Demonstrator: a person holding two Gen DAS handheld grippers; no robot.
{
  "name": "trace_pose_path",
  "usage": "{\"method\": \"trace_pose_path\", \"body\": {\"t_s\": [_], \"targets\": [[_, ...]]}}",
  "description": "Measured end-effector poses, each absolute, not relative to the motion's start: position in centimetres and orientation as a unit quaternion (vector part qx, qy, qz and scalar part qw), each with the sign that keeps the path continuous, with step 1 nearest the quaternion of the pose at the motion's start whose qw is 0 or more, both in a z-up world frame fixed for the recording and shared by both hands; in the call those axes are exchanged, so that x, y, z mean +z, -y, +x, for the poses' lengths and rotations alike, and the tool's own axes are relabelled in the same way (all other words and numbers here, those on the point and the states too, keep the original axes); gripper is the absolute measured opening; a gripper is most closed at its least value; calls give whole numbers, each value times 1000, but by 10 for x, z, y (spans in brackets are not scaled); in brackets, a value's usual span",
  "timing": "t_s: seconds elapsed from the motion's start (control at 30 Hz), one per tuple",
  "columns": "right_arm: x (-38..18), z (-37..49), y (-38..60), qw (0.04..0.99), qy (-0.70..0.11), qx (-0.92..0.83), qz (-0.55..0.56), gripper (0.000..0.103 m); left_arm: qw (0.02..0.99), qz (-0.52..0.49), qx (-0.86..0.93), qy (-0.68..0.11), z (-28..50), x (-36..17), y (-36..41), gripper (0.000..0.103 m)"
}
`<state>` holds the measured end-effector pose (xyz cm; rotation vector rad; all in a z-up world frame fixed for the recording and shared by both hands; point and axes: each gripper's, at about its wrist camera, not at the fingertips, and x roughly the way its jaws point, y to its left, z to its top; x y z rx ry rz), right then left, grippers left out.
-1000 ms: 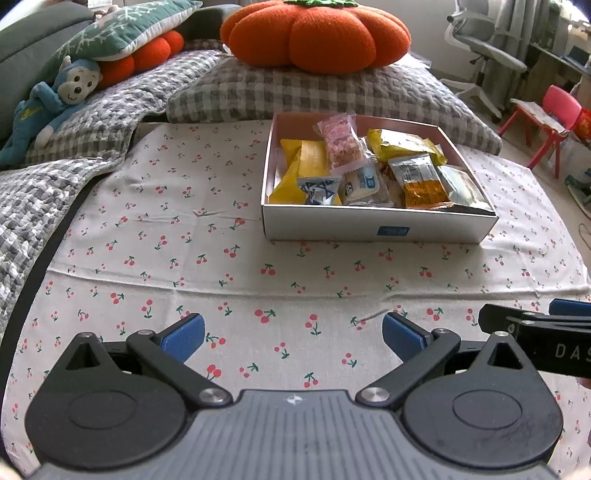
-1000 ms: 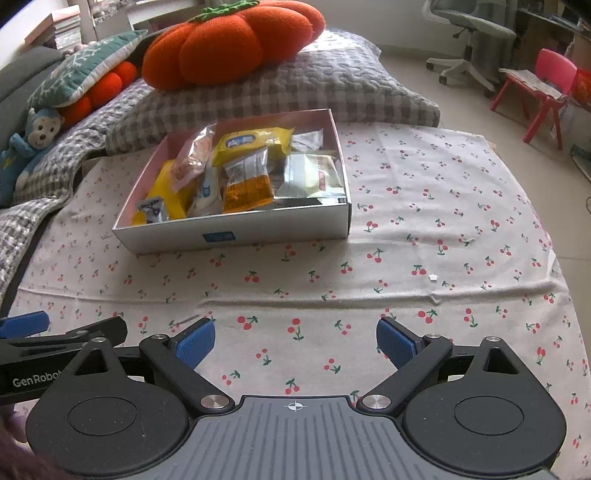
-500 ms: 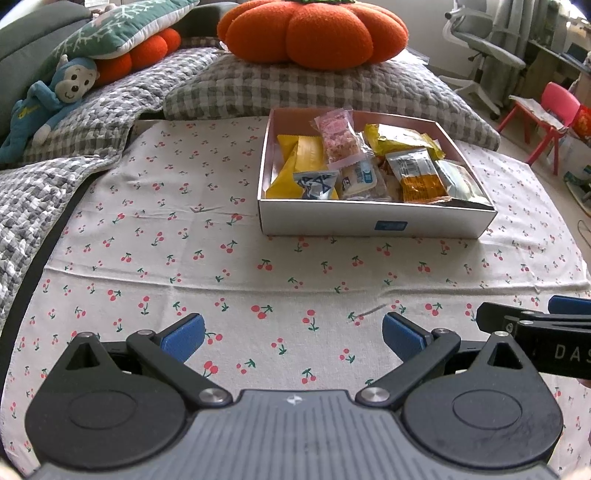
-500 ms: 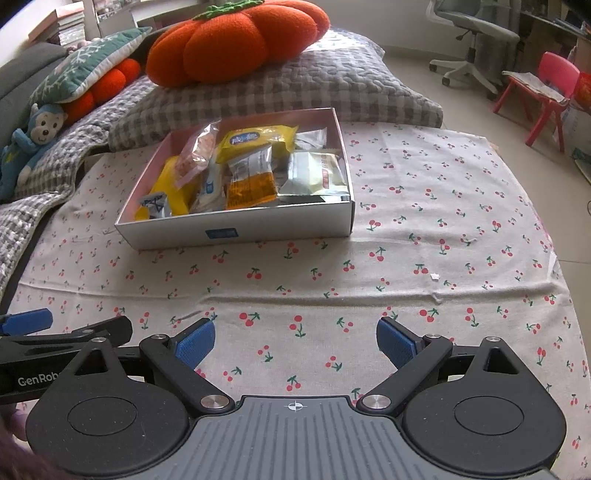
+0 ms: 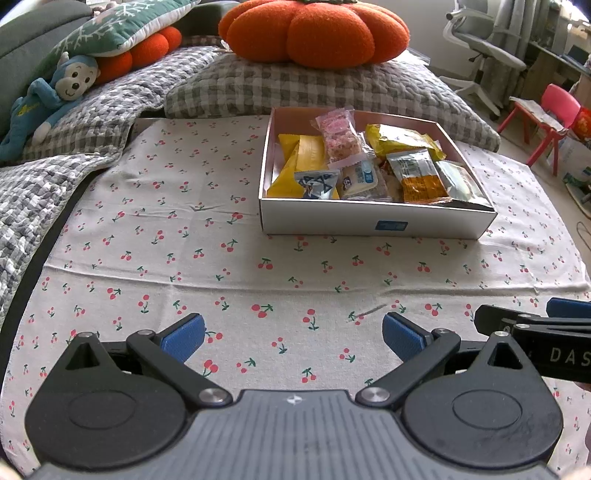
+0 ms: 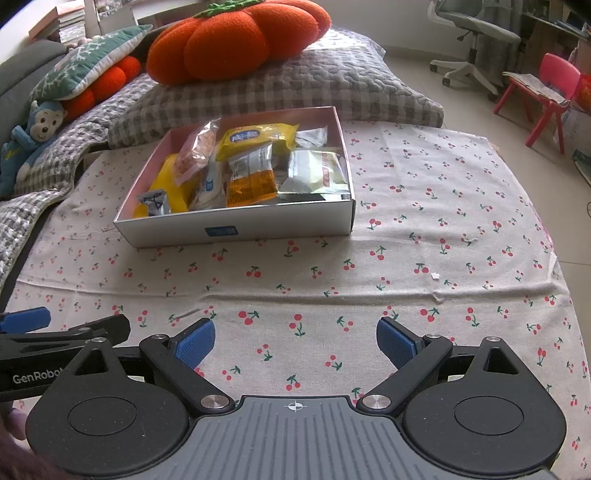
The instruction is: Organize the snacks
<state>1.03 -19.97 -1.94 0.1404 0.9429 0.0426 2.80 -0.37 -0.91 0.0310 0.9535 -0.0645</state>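
Observation:
A white box (image 5: pixel 369 223) sits on the cherry-print cloth and holds several snack packets: yellow ones (image 5: pixel 306 155), a pink one (image 5: pixel 340 136) and an orange one (image 5: pixel 421 181). The box also shows in the right wrist view (image 6: pixel 236 229). My left gripper (image 5: pixel 291 338) is open and empty, low over the cloth in front of the box. My right gripper (image 6: pixel 295 341) is open and empty beside it, also in front of the box. The right gripper's side shows at the right edge of the left wrist view (image 5: pixel 535 328).
Checked grey pillows (image 5: pixel 314 88) and an orange pumpkin cushion (image 5: pixel 314 33) lie behind the box. A blue monkey toy (image 5: pixel 48 99) lies at the far left. An office chair (image 5: pixel 484 44) and a red child's chair (image 5: pixel 546 118) stand on the floor to the right.
Both grippers have drawn back a little from the box and stay open. Nothing in the box has moved.

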Motion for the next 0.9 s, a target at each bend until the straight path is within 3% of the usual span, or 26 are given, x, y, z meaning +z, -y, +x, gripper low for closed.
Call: {"method": "trace_pose_path", "body": {"t_s": [0.9], "targets": [[-16,9,201,891,-449,17,68,96,889,14,-32,-456,27,-8,4,103]]}}
